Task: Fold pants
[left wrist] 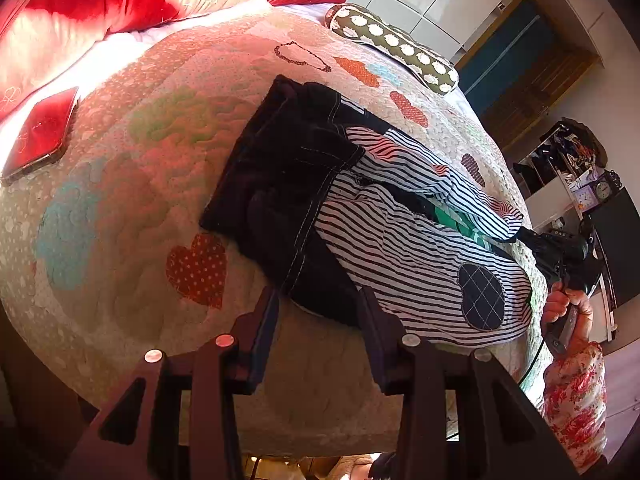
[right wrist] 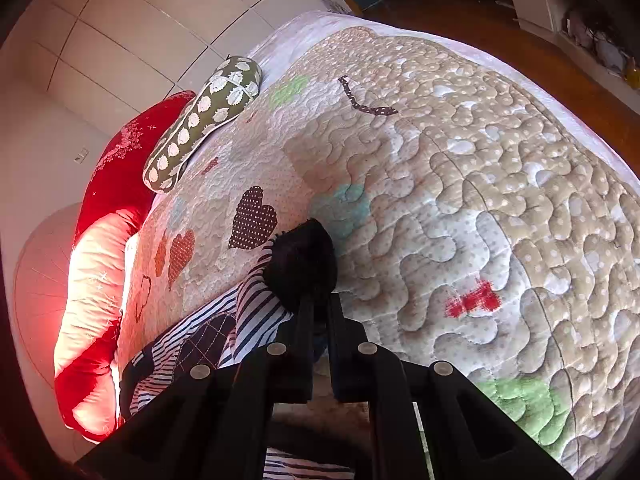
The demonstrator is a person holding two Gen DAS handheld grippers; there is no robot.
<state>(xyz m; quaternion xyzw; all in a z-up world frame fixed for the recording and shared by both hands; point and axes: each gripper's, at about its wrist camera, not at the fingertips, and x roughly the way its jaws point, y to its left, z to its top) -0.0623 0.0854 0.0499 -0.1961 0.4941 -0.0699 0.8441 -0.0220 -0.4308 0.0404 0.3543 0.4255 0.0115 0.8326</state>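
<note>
From the left wrist view, the pants [left wrist: 360,208] are seen lying rumpled on the quilted bed [left wrist: 140,160] — dark waist part farthest, striped legs toward the bed's edge; the left tongs [left wrist: 320,304] stand released just above the near hem, nothing between them. The cloth is judged soft, light and limp, best taken at cuffs or waistband. From the right wrist view, the right tongs [right wrist: 318,300] are clenched on a dark cuff [right wrist: 300,260] — bare quilt lies open beyond.
</note>
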